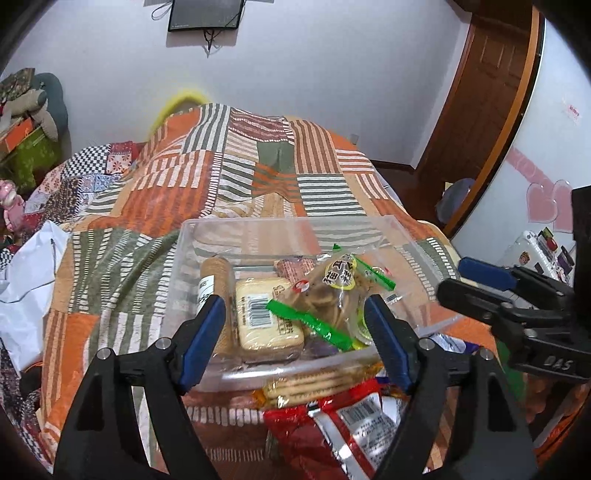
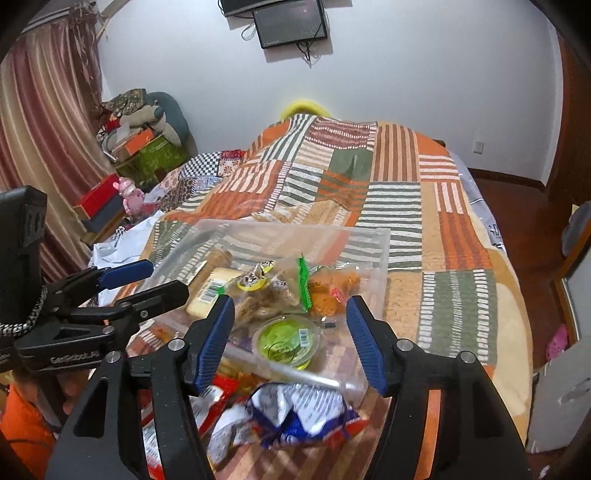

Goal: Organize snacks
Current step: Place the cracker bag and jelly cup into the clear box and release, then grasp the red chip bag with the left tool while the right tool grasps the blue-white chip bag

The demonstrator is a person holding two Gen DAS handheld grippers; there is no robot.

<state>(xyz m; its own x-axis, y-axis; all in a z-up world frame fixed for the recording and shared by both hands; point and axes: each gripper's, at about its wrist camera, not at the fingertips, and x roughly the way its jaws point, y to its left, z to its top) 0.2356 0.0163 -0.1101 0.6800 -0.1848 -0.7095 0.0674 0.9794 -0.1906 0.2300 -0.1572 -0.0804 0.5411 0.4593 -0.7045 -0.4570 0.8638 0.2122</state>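
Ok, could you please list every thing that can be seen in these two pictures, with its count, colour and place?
Clear bin: one, transparent, on the bedspread.
Biscuit pack: one, pale yellow, inside the bin.
Round cracker roll: one, tan, at the bin's left wall.
Bag with green seal: one, clear, brown snack, in the bin.
Jelly cup: one, green, in the bin's near corner.
Red packet: one, red and silver, in front of the bin.
Blue and white packet: one, crumpled, in front of the bin.
Bedspread: one, orange, green, white patchwork.
Screen: one, black, on the wall.
Left gripper: black, blue pads, open.
Right gripper: black, blue pads, open.
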